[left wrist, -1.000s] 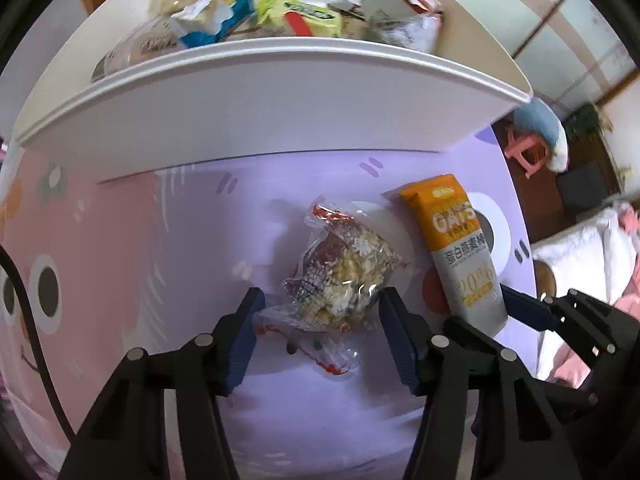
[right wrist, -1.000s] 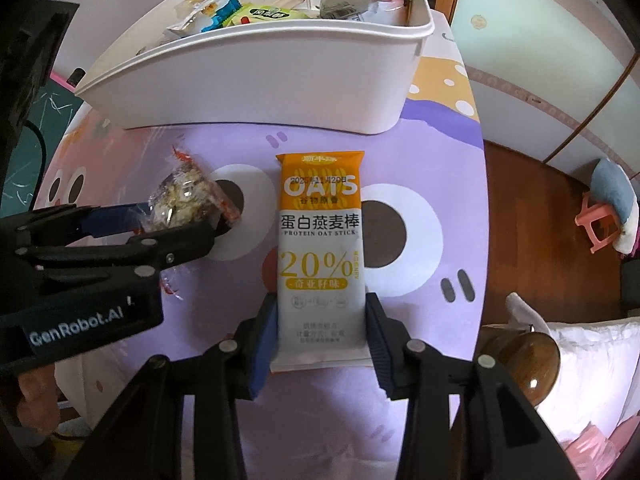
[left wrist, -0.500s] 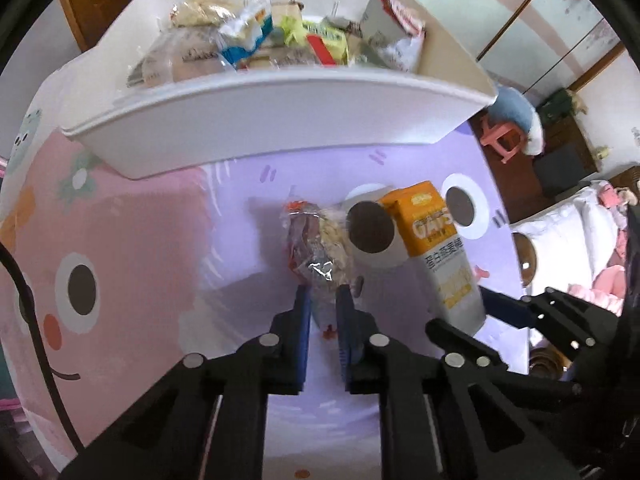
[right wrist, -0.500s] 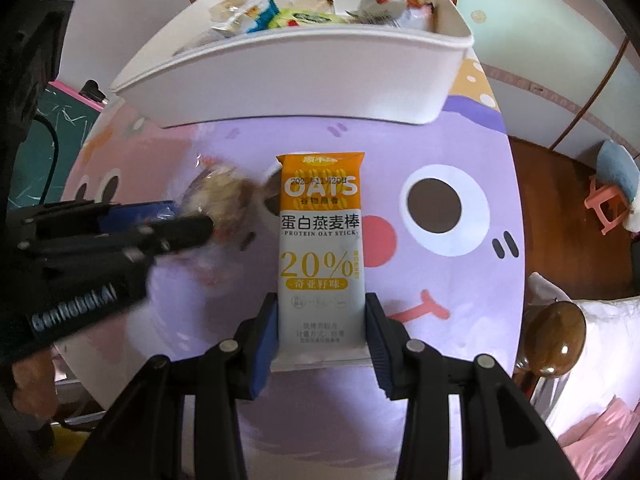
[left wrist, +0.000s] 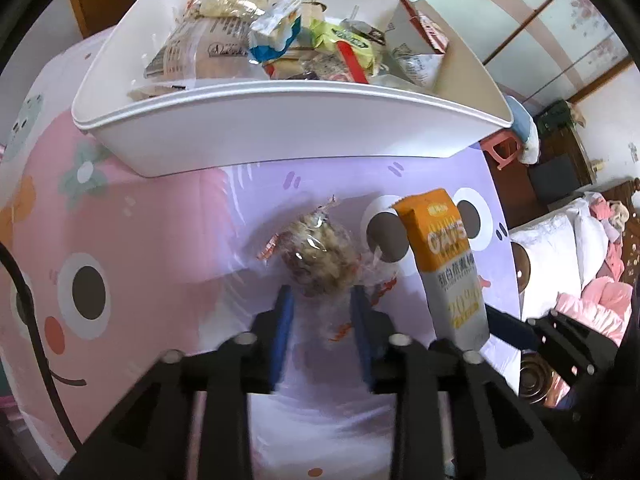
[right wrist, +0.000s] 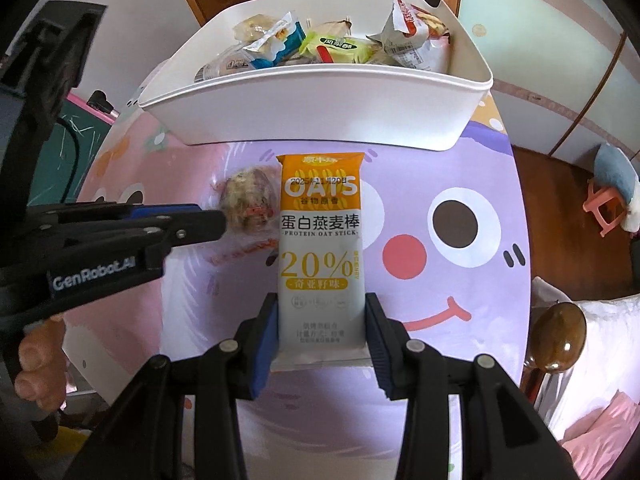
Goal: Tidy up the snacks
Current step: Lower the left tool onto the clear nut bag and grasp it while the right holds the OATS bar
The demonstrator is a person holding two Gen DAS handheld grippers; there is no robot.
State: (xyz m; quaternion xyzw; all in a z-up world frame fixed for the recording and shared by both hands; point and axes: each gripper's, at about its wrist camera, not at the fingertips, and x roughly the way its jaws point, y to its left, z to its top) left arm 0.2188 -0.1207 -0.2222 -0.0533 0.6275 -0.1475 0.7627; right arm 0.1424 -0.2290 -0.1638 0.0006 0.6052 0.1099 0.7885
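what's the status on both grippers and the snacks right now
Left gripper shut on clear-wrapped snack. Right gripper shut on oat bar. White bin ahead, already holding snacks; path looks open.

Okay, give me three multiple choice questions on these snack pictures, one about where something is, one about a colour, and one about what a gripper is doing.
1. Where is the white bin?
A. beyond the held oat stick, on the far part of the table
B. on the floor
C. under the table

2. What colour is the top of the oat stick packet?
A. green
B. orange
C. black

3. What is the right gripper doing?
A. hanging open with nothing in it
B. resting inside the bin
C. shut on the oat stick packet

Answers: 1 A, the bin stands on the cartoon tablecloth past the packet. 2 B, the band with OATS is orange. 3 C, both fingers press the packet's lower sides.
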